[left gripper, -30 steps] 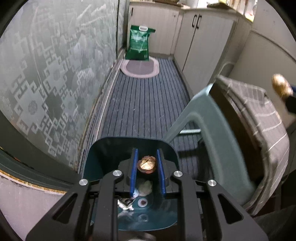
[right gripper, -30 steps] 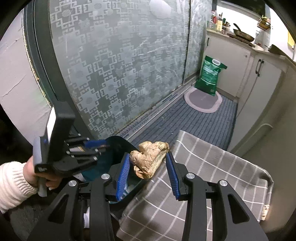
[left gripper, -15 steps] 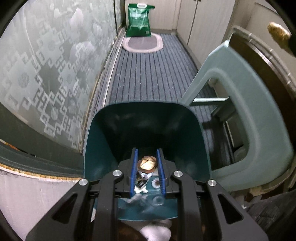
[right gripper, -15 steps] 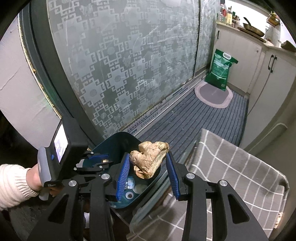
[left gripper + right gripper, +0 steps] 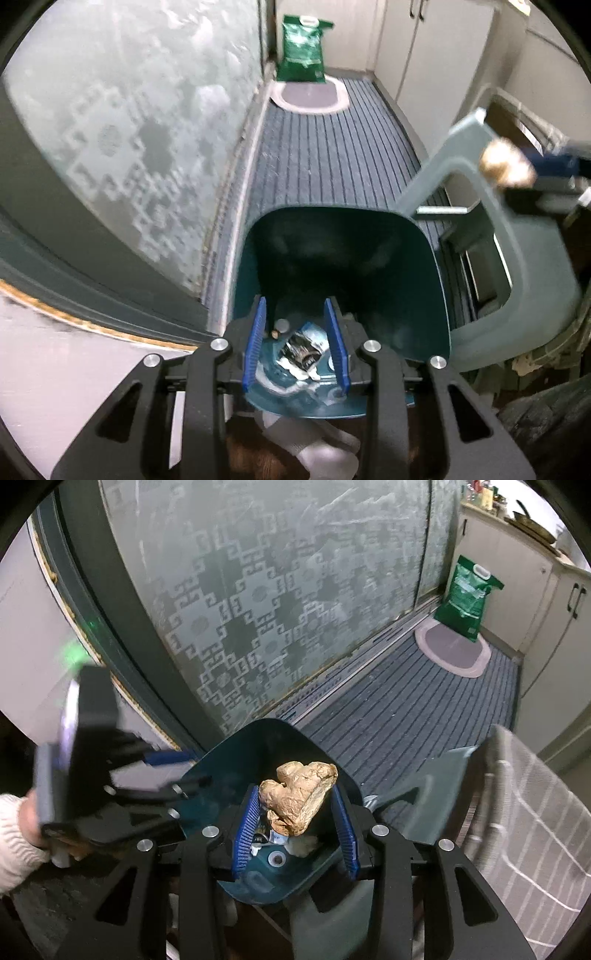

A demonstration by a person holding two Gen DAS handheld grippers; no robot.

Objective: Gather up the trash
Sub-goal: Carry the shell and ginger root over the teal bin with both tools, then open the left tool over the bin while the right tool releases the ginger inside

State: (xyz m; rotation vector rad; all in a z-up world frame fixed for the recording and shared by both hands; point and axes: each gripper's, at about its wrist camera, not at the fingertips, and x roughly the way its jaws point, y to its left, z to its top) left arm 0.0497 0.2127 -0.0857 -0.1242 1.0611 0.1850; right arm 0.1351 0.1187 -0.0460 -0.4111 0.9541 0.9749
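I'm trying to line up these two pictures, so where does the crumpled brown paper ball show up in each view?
Left wrist view: the brown paper ball sits at the upper right edge, blurred, on the tip of the right gripper.
Right wrist view: low centre, pinched between the blue fingers, above the teal bin.
Shared landmark: the green bag standing at the far end of the floor.

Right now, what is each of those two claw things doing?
Left gripper: jaws just opened, nothing between them, over the bin.
Right gripper: closed on a crumpled brown paper wad.
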